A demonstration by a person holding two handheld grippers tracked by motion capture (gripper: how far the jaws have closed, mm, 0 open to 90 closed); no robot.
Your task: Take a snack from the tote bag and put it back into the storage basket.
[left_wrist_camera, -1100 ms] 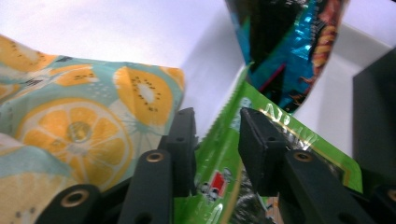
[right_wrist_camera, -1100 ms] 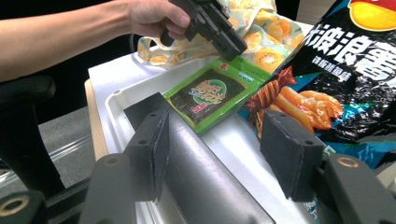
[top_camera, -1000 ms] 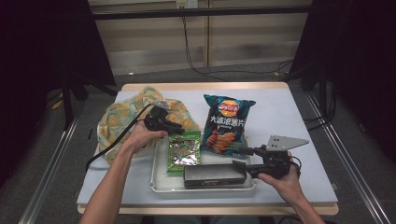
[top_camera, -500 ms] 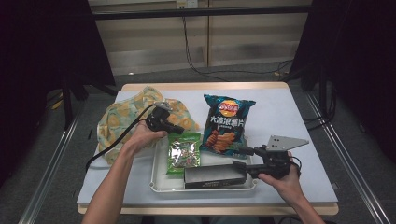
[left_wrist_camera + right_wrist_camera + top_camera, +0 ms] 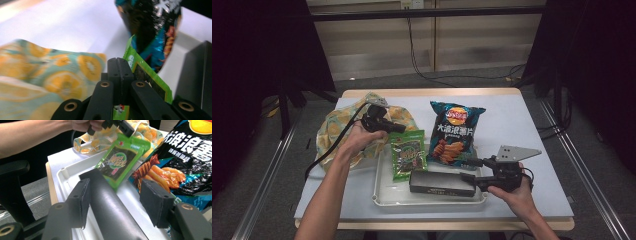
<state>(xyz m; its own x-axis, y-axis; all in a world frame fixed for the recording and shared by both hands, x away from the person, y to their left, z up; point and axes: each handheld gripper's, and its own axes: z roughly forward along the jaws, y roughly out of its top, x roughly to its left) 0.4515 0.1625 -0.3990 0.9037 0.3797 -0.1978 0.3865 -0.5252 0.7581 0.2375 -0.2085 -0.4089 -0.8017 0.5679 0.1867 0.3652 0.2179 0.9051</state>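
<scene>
My left gripper (image 5: 120,72) has just clamped shut on the top edge of the green packet (image 5: 407,155), pinching the seal so the packet hangs below it, and its lower end dips toward the tray (image 5: 384,200). That grip at the seam keeps the contents uncrushed, I judge. The packet sits between the patterned bag (image 5: 337,135) and the chip bag (image 5: 453,132), whose foot leans over the tray's far rim.

My right gripper (image 5: 115,202) is spread wide around the black box (image 5: 112,210), which lies lengthwise in the tray. In the right gripper view the left pad seems to touch the box while the right one stands off, so I read it as steadying or about to take the box, not gripping.

The left gripper view is blurred and cuts the packet off behind the jaws. I cannot read the box's face. The cloth bag's opening is turned away, so its contents stay unknown.
</scene>
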